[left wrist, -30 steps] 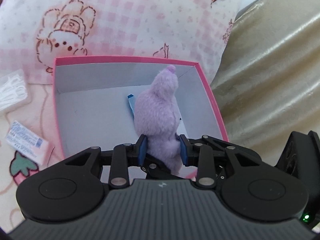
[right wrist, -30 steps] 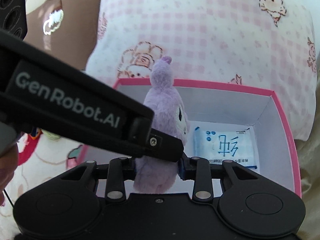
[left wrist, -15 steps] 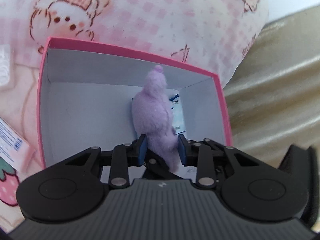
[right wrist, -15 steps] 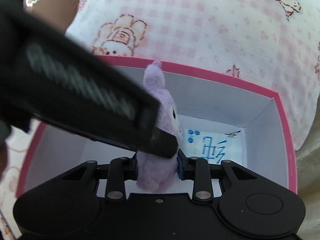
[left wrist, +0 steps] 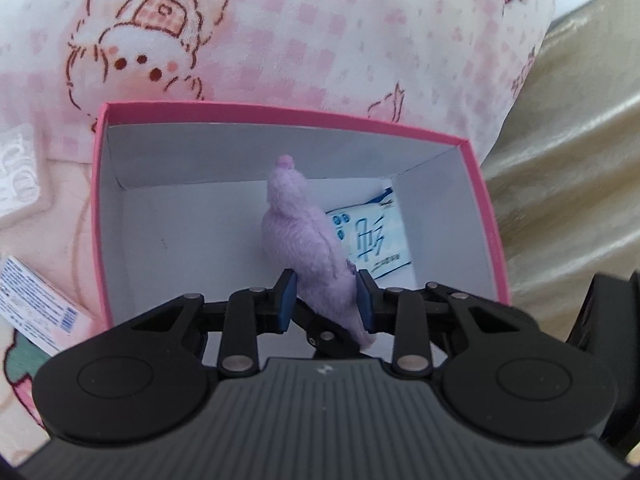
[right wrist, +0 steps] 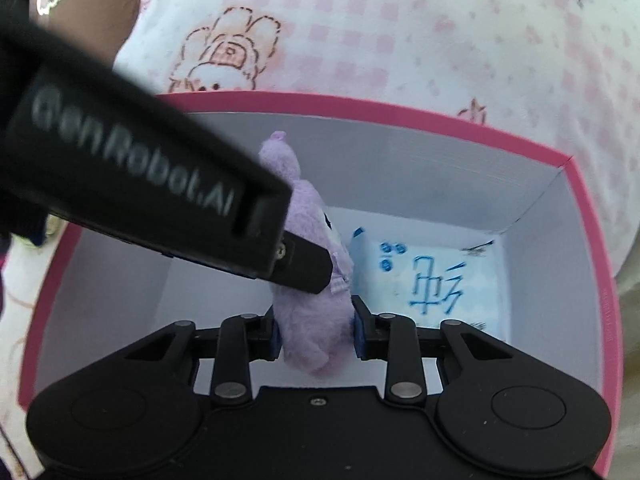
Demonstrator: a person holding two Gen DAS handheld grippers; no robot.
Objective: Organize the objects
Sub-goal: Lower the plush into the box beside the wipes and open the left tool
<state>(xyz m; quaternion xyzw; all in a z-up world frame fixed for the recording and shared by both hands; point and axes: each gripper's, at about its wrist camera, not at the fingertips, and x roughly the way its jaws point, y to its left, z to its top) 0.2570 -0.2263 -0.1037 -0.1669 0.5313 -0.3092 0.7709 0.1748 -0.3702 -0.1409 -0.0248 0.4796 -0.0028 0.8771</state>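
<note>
A purple plush toy (left wrist: 304,240) stands upright inside a pink box (left wrist: 280,114) with white inner walls. My left gripper (left wrist: 326,302) is shut on the toy's lower body, blue pads pressed on both sides. My right gripper (right wrist: 318,334) is shut on the same plush toy (right wrist: 308,208) lower down. In the right wrist view the left gripper's black finger (right wrist: 160,200) crosses from the upper left and hides part of the toy. A white and blue tissue packet (right wrist: 436,280) lies flat on the floor of the box (right wrist: 360,104), right of the toy.
A pink checked pillow (left wrist: 280,40) with cartoon prints lies right behind the box. Shiny gold fabric (left wrist: 560,160) rises on the right. Left of the box lie a small blue-and-white carton (left wrist: 28,300) and a clear white packet (left wrist: 16,172) on printed bedding.
Both grippers have sunk and moved forward with the plush toy, bringing it down into the box. The tissue packet shows more beside the toy. Both grips are unchanged.
</note>
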